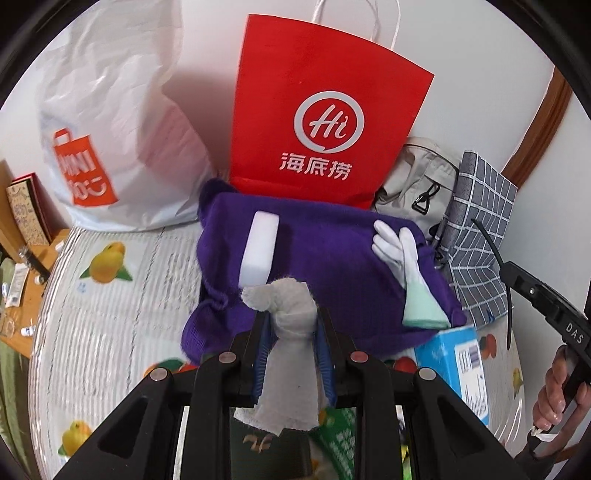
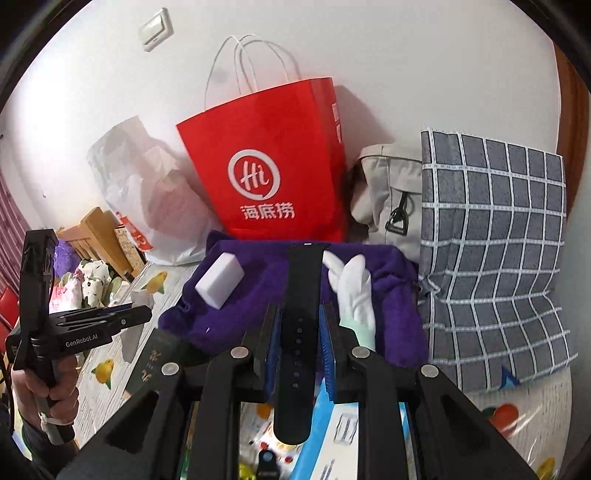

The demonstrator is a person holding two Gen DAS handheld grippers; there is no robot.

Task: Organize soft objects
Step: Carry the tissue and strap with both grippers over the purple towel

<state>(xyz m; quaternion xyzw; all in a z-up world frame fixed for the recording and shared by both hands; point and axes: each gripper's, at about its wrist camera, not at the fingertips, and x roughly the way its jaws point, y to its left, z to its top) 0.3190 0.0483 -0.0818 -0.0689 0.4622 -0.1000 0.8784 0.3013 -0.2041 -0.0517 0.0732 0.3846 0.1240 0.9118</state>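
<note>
Plain white wall point(image 2: 406, 55) behind everything, light switch point(image 2: 157, 29) upper left in the right wrist view. Brown wooden trim point(image 1: 546, 114) curves along the right side. Surface point(image 1: 110, 314) covered with a ribbed, clear-coated cloth printed with fruit. Wooden furniture point(image 2: 98, 229) at left. Striped purple curtain point(image 2: 13, 218) far left. Even, soft light.

The purple towel point(image 1: 332, 258) is fuzzy, matt cloth; on it lie a smooth white foam block point(image 1: 258, 251) and a smooth white glove point(image 1: 399, 247). Behind the towel stand a smooth red paper bag point(image 1: 325, 110) and a crinkled glossy white plastic bag point(image 1: 110, 110). Beside the towel, the grey checked cloth point(image 2: 495, 240) looks softly napped, and the black strap point(image 2: 299, 332) smooth and matt.
</note>
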